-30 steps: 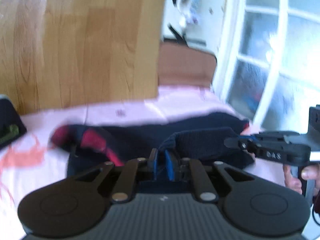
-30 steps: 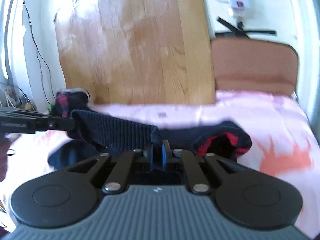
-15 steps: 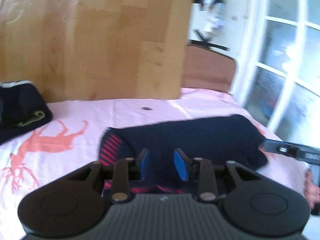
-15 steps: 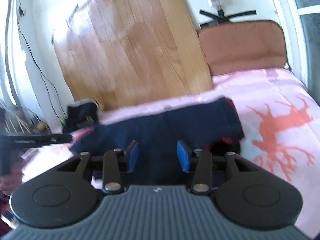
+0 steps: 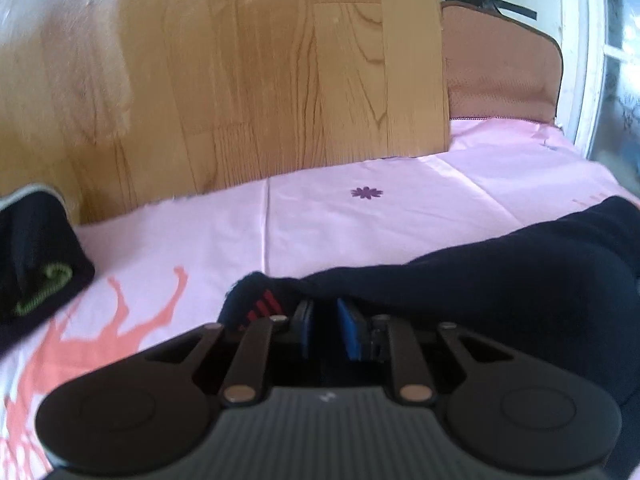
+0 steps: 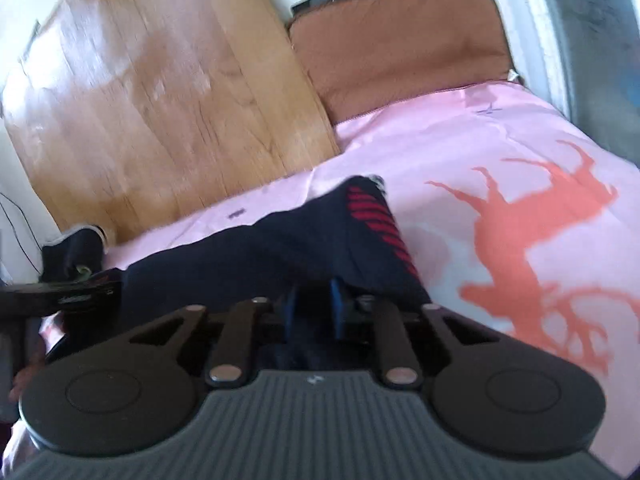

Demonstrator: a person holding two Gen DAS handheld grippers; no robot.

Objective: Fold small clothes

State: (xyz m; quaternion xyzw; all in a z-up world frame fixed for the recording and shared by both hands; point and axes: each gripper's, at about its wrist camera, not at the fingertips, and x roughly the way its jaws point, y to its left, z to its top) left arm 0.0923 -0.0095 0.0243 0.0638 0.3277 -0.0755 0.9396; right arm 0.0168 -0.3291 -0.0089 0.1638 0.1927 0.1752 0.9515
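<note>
1. A dark navy garment lies spread on a pink bedsheet that carries orange deer prints; it stretches across the bed, well short of the head edge
2. One end of it shows short red stripes on the navy knit, and this striped end sits folded over itself in the right wrist view
3. The left claw has its blue pads close together after closing in; the edge of the navy fabric sits right at the tips, but whether the pads pinch it cannot be told
4. The right claw has likewise been closing to a narrow gap, with dark cloth lying between and under its blue pads; a firm grip cannot be confirmed
5. A second dark bundle with a green trim rests near the head edge of the bed, beside the wooden board
6. A brown cushion stands at the head edge next to that board
</note>
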